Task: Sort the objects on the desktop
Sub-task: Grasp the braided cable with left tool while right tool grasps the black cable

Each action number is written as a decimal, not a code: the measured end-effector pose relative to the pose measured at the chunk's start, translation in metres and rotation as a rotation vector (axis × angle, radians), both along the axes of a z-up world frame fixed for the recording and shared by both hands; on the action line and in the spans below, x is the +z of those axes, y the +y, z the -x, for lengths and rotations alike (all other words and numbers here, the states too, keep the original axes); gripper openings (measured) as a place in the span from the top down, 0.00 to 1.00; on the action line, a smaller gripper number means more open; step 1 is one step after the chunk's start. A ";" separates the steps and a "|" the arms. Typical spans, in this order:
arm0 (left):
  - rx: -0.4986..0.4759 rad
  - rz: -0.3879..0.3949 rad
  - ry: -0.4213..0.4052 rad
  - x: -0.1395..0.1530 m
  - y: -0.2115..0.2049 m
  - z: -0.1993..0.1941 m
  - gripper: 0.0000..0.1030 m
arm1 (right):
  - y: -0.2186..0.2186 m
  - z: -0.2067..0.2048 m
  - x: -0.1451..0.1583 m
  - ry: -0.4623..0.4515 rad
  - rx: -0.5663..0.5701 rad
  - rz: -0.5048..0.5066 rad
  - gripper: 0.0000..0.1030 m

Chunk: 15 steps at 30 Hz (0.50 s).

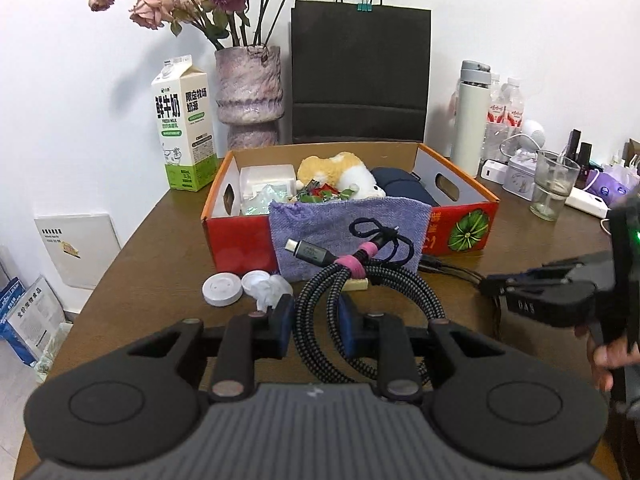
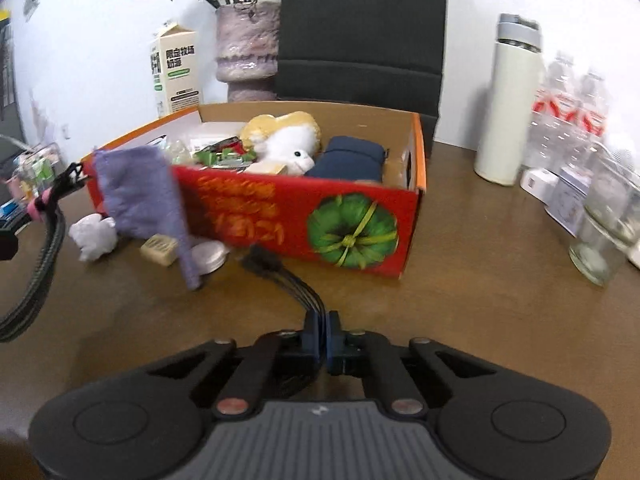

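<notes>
My left gripper (image 1: 316,320) is shut on a coiled braided cable (image 1: 360,276) bound with pink straps, held up in front of the red cardboard box (image 1: 236,240). The cable also shows at the left edge of the right wrist view (image 2: 44,240). My right gripper (image 2: 323,340) is shut on a thin black multi-wire cable (image 2: 288,280) that trails across the table toward the box (image 2: 280,216). The right gripper shows in the left wrist view (image 1: 496,286). A purple cloth (image 1: 320,224) hangs over the box's front wall. The box holds a plush toy (image 1: 344,176), a dark pouch and a white container.
On the brown table (image 1: 160,248) lie a white lid (image 1: 222,289), crumpled tissue (image 1: 272,292) and a small beige block (image 2: 160,248). Behind the box stand a milk carton (image 1: 184,124), a vase (image 1: 248,96) and a black bag. A thermos (image 2: 508,100), water bottles and a glass (image 2: 604,232) stand on the right.
</notes>
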State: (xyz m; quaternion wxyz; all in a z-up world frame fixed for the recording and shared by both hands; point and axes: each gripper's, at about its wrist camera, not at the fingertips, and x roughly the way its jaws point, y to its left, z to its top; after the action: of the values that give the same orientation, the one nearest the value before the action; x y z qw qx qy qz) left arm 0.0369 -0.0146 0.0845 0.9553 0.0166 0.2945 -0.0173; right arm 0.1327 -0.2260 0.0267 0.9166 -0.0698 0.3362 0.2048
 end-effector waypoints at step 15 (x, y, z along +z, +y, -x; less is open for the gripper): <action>0.032 0.046 -0.094 0.035 0.029 0.009 0.76 | -0.028 0.090 0.088 -0.210 -0.096 -0.190 0.99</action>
State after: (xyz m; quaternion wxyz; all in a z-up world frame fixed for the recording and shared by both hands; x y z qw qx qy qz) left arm 0.0282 0.0140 0.1195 0.9685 -0.0091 0.2489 -0.0077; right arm 0.0430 -0.2540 0.1143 0.9580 0.0126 0.2205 0.1831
